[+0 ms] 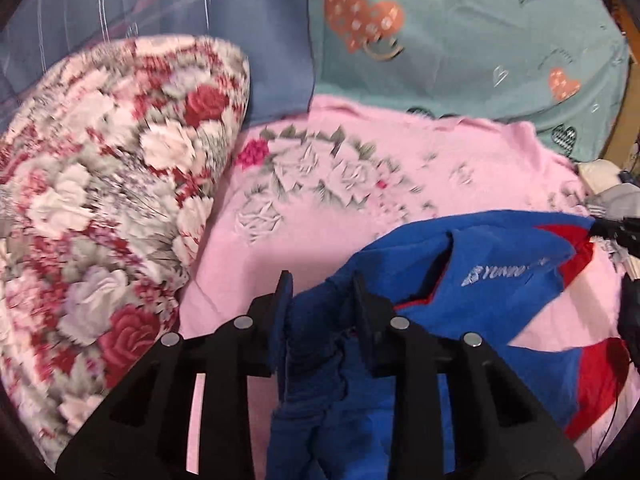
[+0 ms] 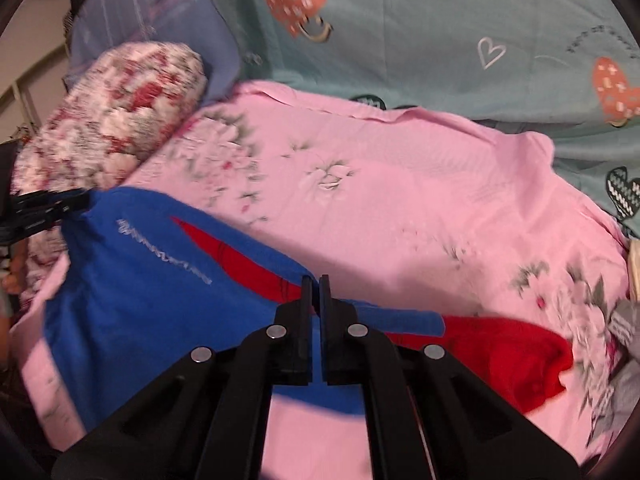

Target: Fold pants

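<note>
My left gripper (image 1: 320, 292) has its jaws clamped on a bunched fold of the blue and red pants (image 1: 492, 280), which lie on the pink sheet (image 1: 344, 224) of the bed. My right gripper (image 2: 315, 292) has its jaws together, pinching the pants' edge. A floral pillow (image 1: 104, 184) sits far left.

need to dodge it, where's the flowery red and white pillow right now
In the left wrist view the floral pillow fills the left side, resting on the pink sheet, left of the blue pants.

Pants (image 1: 500, 292) lettering blurred, their lower end cut off, floral pillow (image 1: 104, 200) smeared by motion
</note>
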Available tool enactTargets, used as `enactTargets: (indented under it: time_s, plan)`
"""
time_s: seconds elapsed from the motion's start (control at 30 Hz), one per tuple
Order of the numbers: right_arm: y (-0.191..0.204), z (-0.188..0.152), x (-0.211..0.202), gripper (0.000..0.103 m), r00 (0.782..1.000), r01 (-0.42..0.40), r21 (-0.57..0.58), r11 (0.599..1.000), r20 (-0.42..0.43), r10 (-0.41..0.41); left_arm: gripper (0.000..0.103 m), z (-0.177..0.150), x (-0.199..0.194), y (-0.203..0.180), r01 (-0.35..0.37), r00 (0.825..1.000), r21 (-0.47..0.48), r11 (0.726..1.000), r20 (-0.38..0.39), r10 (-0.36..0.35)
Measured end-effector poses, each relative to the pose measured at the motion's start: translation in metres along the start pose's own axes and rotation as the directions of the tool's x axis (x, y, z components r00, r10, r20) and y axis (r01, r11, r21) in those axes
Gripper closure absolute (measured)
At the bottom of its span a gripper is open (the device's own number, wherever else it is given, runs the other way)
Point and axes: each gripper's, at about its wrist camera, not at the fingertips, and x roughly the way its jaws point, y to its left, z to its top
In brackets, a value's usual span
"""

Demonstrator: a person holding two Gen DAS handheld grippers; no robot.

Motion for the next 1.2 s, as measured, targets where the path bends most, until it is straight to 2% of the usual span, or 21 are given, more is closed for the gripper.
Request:
enactTargets:
  time_s: [0.07,0.17,0.27,0.33,0.47,0.5,0.63,0.67,0.7,0.77,0.83,0.93,1.03,1.13,1.2]
  plan:
    - [0.016,-0.029,-0.037,0.1,0.999,-0.05,0.017,0.999,0.013,0.049,0.074,-0.01,-0.023,-0.005,-0.001,1.0,0.01,1.0,0.02,0.001]
    - [0.043,-0.074,-0.062,0.1,0.997,-0.075,0.017,0.997,-0.01,0.076,0.072,-0.035,-0.042,-0.011,0.019,1.0,0.019,1.0,0.006,-0.019]
    - [0.072,-0.128,-0.063,0.1,0.991,-0.119,0.029,0.992,-0.064,0.121,0.054,-0.068,-0.047,-0.01,-0.018,0.999,0.012,1.0,-0.03,0.018]
    - [0.087,-0.158,-0.049,0.101,0.984,-0.126,0.023,0.992,-0.126,0.128,0.037,-0.085,-0.049,-0.006,-0.006,0.998,-0.012,1.0,-0.06,0.006]
    - [0.101,-0.193,-0.012,0.095,0.961,-0.106,0.059,0.993,-0.252,0.117,0.024,-0.104,-0.058,0.006,0.003,0.994,-0.084,0.996,-0.108,-0.012]
    - [0.101,-0.195,-0.007,0.088,0.957,-0.102,0.075,0.992,-0.263,0.119,0.021,-0.106,-0.062,0.01,0.003,0.994,-0.105,0.994,-0.11,-0.015]
    - [0.106,-0.185,-0.023,0.086,0.973,-0.126,0.07,0.989,-0.186,0.137,0.018,-0.11,-0.071,0.018,-0.015,0.99,-0.172,0.985,-0.143,-0.01]
    - [0.106,-0.181,-0.029,0.082,0.978,-0.12,0.068,0.99,-0.162,0.13,0.017,-0.11,-0.071,0.018,-0.016,0.987,-0.185,0.983,-0.161,-0.014]
    - [0.104,-0.177,-0.036,0.07,0.985,-0.105,0.07,0.992,-0.132,0.113,0.017,-0.111,-0.07,0.017,-0.017,0.983,-0.197,0.98,-0.185,-0.02]
    - [0.098,-0.172,-0.052,0.056,0.997,-0.049,0.095,0.994,-0.059,0.055,0.017,-0.112,-0.066,0.014,0.011,0.972,-0.23,0.973,-0.226,-0.064]
    - [0.092,-0.173,-0.064,0.056,0.999,-0.035,0.129,0.991,-0.009,0.037,0.017,-0.113,-0.062,0.009,0.031,0.959,-0.263,0.964,-0.263,-0.102]
    - [0.086,-0.181,-0.075,0.056,0.999,-0.023,0.149,0.989,0.045,0.016,0.017,-0.113,-0.053,0.002,0.003,0.948,-0.283,0.959,-0.303,-0.092]
    - [0.078,-0.19,-0.076,0.056,0.998,0.005,0.185,0.983,0.058,-0.016,0.019,-0.112,-0.042,-0.004,-0.008,0.933,-0.289,0.957,-0.347,-0.097]
    - [0.067,-0.197,-0.078,0.056,0.997,0.008,0.204,0.979,0.069,-0.022,0.02,-0.111,-0.038,-0.003,-0.001,0.93,-0.337,0.941,-0.346,-0.123]
    - [0.062,-0.201,-0.078,0.056,0.997,-0.006,0.217,0.976,0.077,-0.011,0.027,-0.109,-0.036,-0.005,0.009,0.93,-0.369,0.93,-0.339,-0.144]
